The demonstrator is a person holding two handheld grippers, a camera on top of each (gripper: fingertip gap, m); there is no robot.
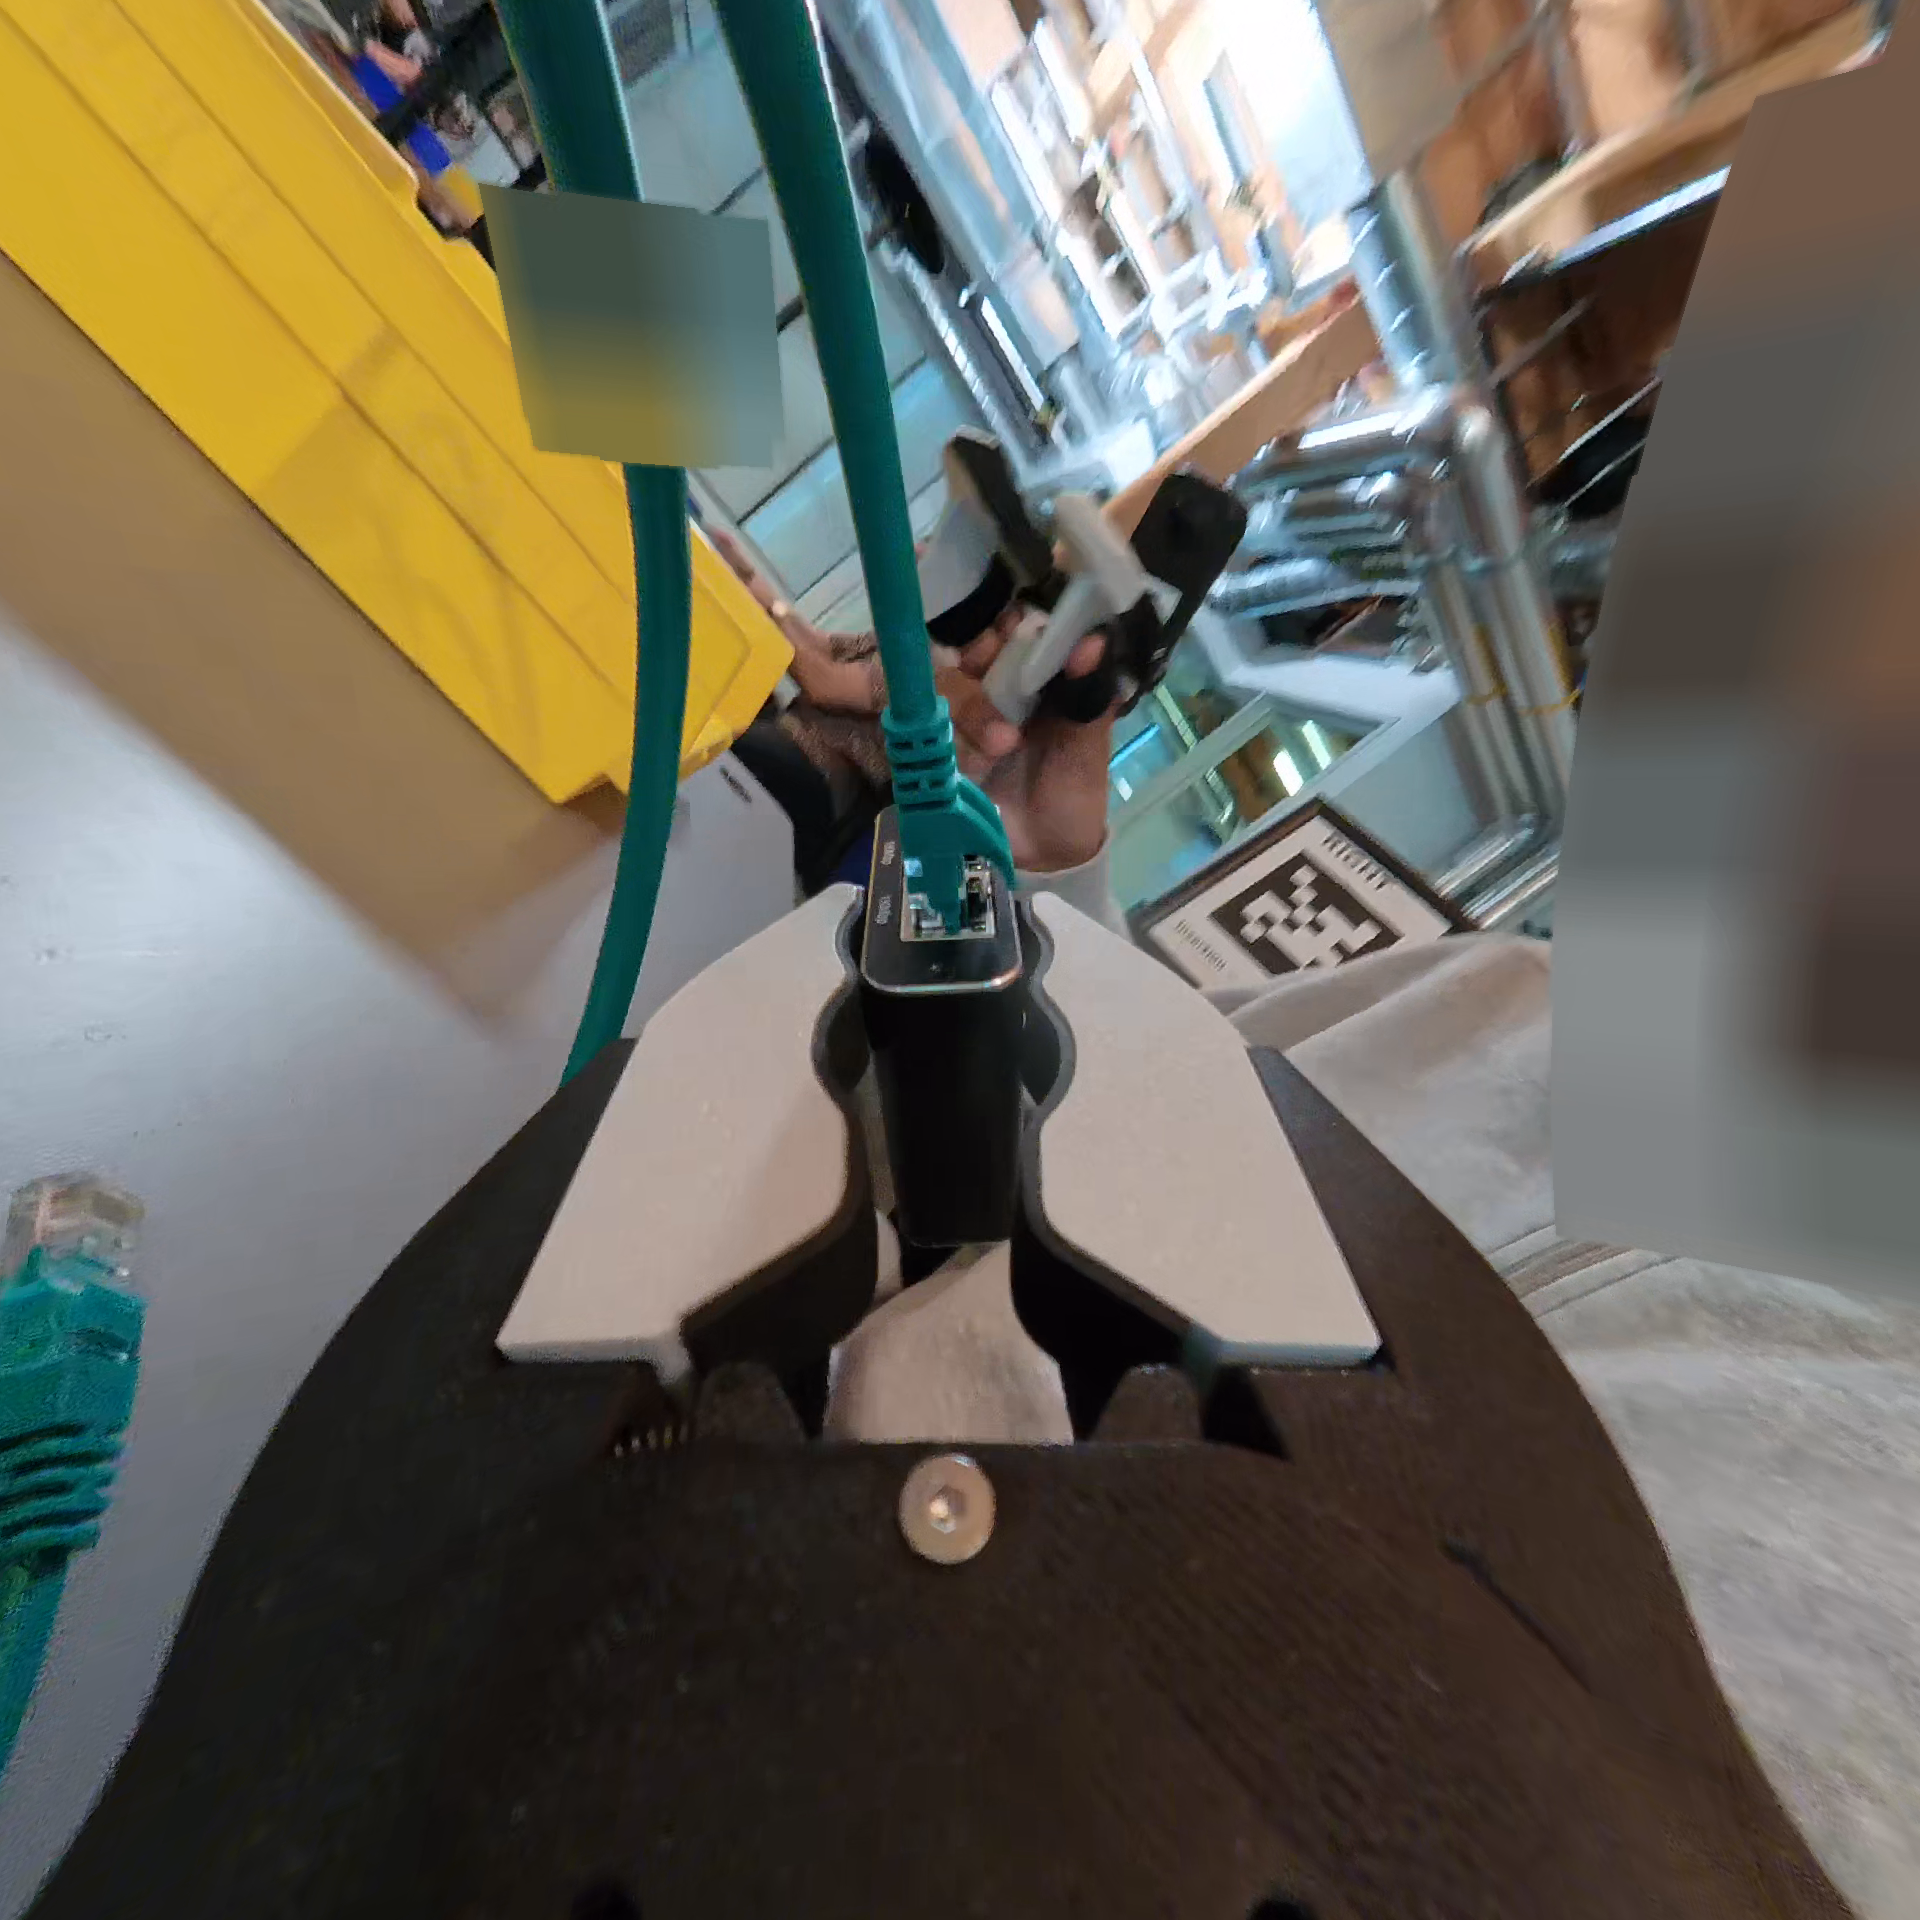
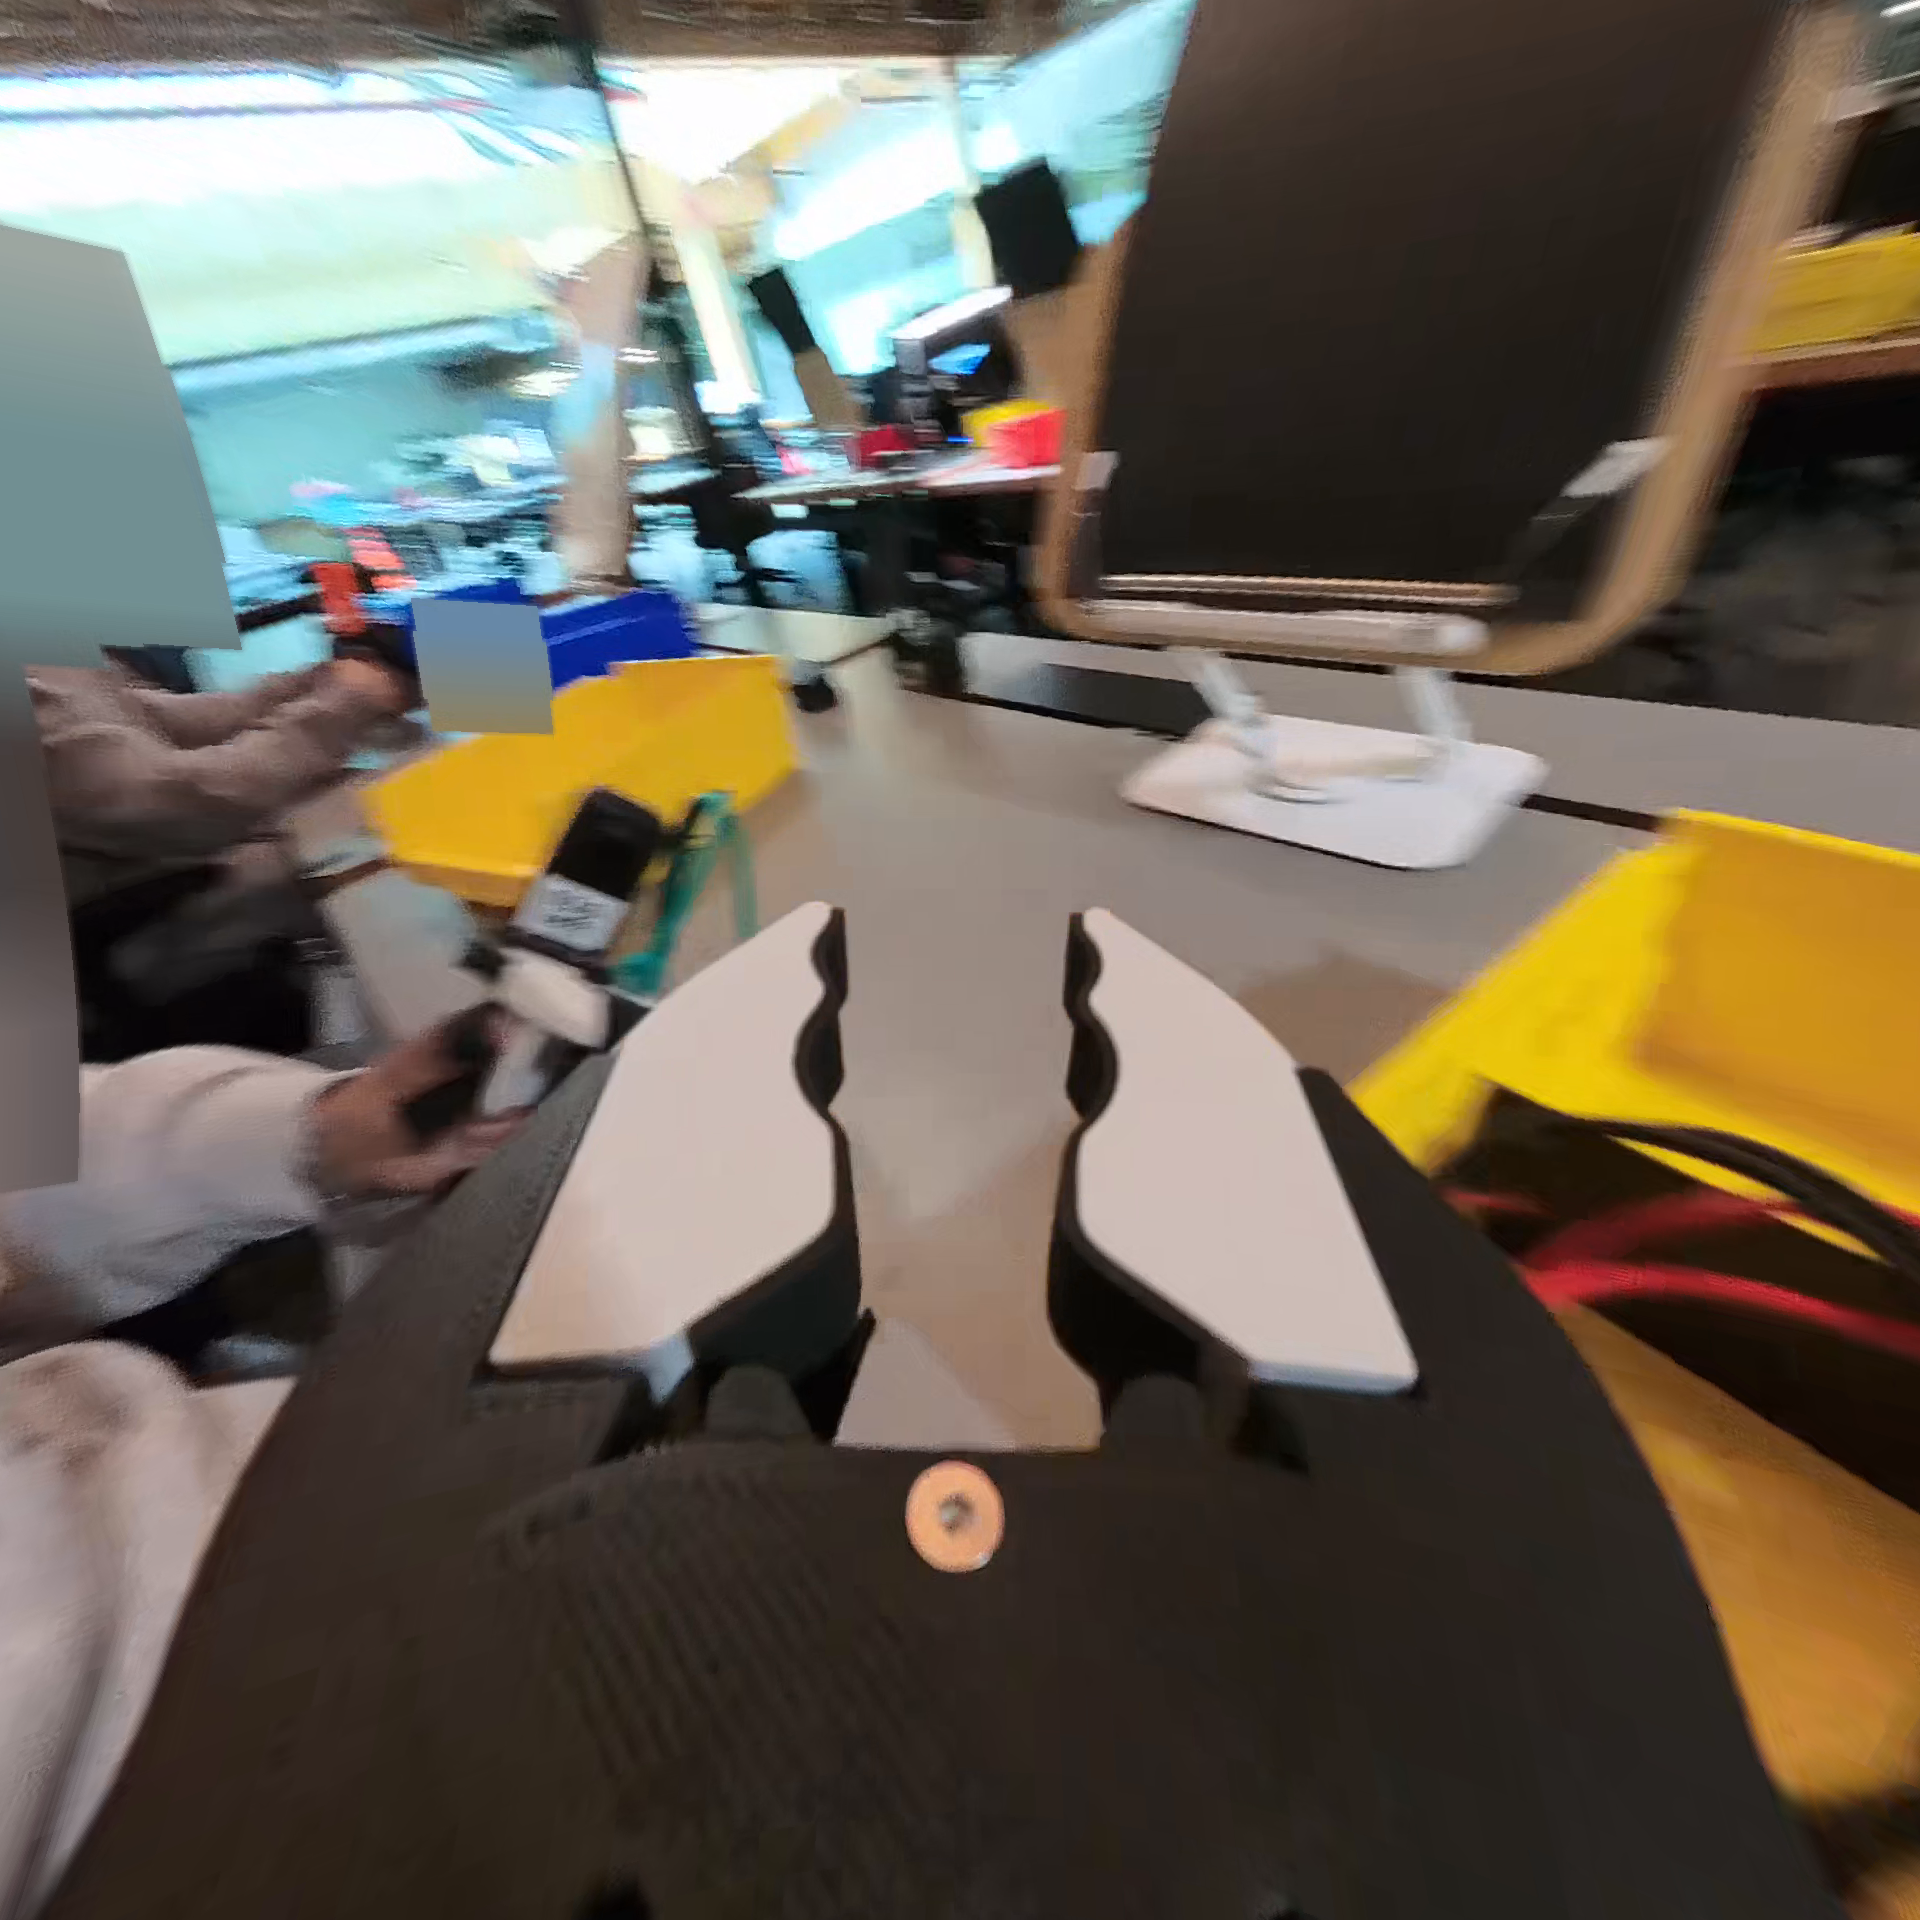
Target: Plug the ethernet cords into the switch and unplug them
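The black switch (image 1: 940,1081) stands clamped between the fingers of the left hand-held gripper (image 1: 943,940), with one green ethernet cord (image 1: 831,343) plugged into its end port and a loose green plug (image 1: 62,1351) at the frame's left edge. Only the right wrist view shows the right hand-held gripper (image 2: 954,920) with fingers apart and empty over the grey counter (image 2: 966,831). It also shows a yellow bin (image 2: 1714,997) holding red and black cables (image 2: 1662,1247).

Green cord (image 1: 878,520), black switch (image 1: 951,1081)
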